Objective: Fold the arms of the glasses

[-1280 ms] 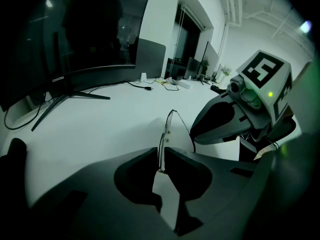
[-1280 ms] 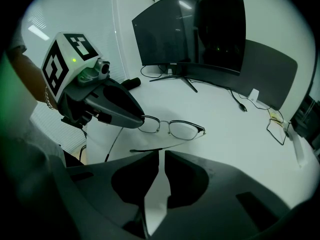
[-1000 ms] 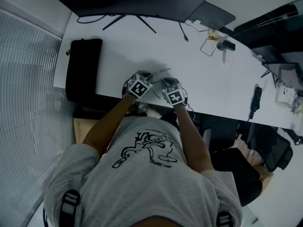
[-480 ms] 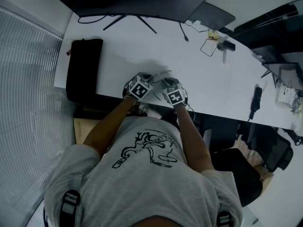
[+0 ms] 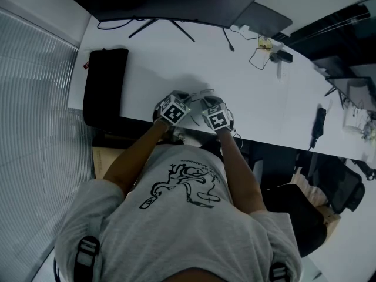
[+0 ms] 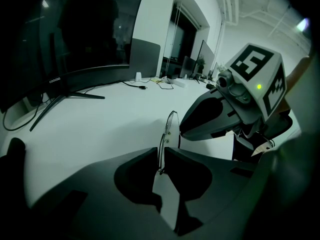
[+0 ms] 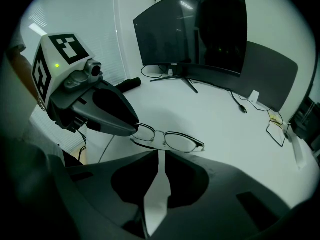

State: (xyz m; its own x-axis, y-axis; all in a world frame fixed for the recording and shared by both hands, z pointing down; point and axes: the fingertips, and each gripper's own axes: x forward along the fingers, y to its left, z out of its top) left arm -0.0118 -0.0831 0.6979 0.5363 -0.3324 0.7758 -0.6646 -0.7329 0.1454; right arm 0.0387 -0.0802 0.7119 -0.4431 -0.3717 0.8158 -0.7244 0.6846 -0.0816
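A long white table point(image 5: 176, 57) runs across a dim office. A wide curved monitor point(image 5: 164, 2) stands on thin splayed legs at its far edge, and a black case point(image 5: 104, 87) lies flat towards the left end. A few loose cables point(image 5: 258, 54) trail over the right part. Ribbed blinds point(image 5: 29, 98) fill the left side of the room. The person, in a grey printed T-shirt point(image 5: 176, 216), stands at the near edge with both forearms reaching forward and drawn in. The two marker cubes sit almost side by side over the table's near edge, and both tools point steeply down towards each other. The glasses point(image 7: 177, 140) hang between them, just above the table, with the lens front turned towards the right tool. The left claw point(image 6: 160, 154) is clamped on one end of the frame, the thin rim standing edge-on in its gap. The right claw point(image 7: 161, 154) has its jaws drawn to a thin slit. Its tips sit right under the bridge, and a slim dark arm point(image 7: 142, 143) of the glasses runs into that slit, so the jaws look closed on it.
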